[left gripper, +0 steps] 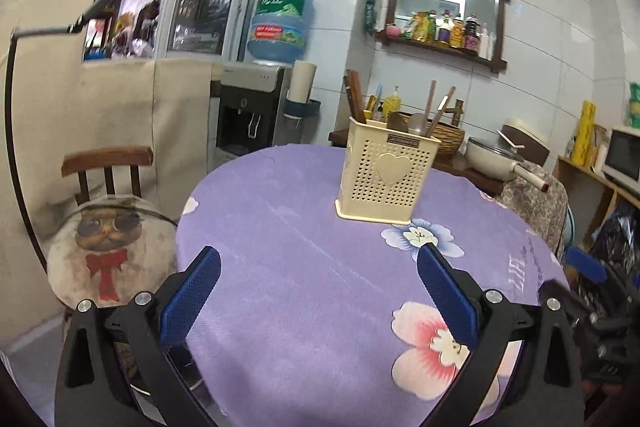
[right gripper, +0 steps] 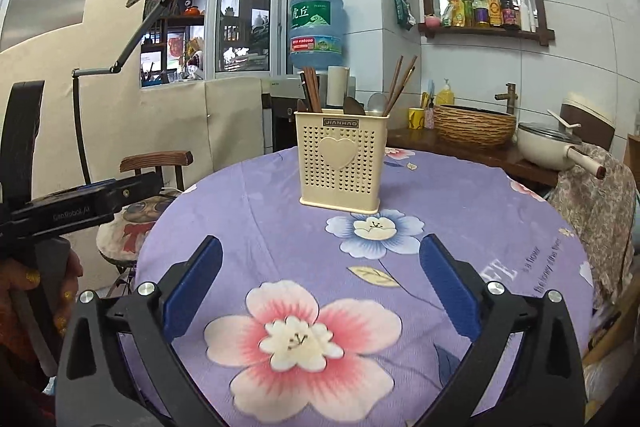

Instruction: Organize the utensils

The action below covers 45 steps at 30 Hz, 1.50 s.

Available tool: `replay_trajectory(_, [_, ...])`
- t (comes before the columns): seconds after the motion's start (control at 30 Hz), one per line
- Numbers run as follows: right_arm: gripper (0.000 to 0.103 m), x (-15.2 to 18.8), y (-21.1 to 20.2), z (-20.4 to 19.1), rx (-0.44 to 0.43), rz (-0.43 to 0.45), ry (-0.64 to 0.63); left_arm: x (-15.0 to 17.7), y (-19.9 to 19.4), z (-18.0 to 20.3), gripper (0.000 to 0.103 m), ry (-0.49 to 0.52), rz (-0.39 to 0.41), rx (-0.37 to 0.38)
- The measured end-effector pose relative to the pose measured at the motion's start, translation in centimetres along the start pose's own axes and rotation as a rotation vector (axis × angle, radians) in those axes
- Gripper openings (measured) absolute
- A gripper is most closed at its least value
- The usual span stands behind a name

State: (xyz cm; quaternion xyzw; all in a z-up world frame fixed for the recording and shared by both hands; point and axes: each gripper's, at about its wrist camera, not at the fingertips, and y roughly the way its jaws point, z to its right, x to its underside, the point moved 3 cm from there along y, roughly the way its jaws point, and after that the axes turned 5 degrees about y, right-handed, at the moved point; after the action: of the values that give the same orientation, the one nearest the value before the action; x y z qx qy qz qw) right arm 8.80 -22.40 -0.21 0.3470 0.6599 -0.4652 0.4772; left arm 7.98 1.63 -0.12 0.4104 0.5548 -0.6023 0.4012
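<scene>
A home kitchen: tiled walls, a water dispenser (right gripper: 316, 27) with its blue bottle, a wall shelf of sauce bottles (right gripper: 486, 11), a lidded pan (right gripper: 548, 143), a microwave (left gripper: 624, 155) and a floral-clothed round desk (right gripper: 304, 247).

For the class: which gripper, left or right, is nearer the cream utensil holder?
About equal; I cannot tell. The left gripper sits back and to the left of the cream utensil holder; the right gripper faces it squarely.

Utensil holder (right gripper: 339, 163) upright on the table (right gripper: 280, 227), chopsticks (right gripper: 400, 83) inside, chair (right gripper: 156, 163) left.
</scene>
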Motion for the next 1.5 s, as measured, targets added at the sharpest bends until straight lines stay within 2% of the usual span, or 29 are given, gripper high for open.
replay_trajectory(0.17, [0.097, -0.7, -3.6, 0.5, -0.005, 0.050, 0.072, -0.4, -3.1, 0.5, 0.097, 0.032, 0.053, 0.005])
replay_trajectory(0.33, [0.097, -1.4, -5.9, -0.2, 0.009, 0.091, 0.050, -0.9, -4.9, 1.9, 0.097, 0.059, 0.085, 0.033])
replay_trajectory(0.47, [0.097, -1.3, -6.7, -0.3, 0.017, 0.104, 0.032, -0.7, -5.0, 2.1, 0.097, 0.045, 0.078, 0.043])
replay_trajectory(0.7, [0.097, -1.0, -7.2, 0.3, 0.033, 0.105, 0.034, -0.3, -4.8, 2.0, 0.097, 0.028, 0.057, 0.068])
replay_trajectory(1.5, [0.097, -0.5, -6.7, 0.6, 0.036, 0.078, 0.045, -0.1, -5.2, 2.3, 0.097, 0.053, 0.055, 0.074])
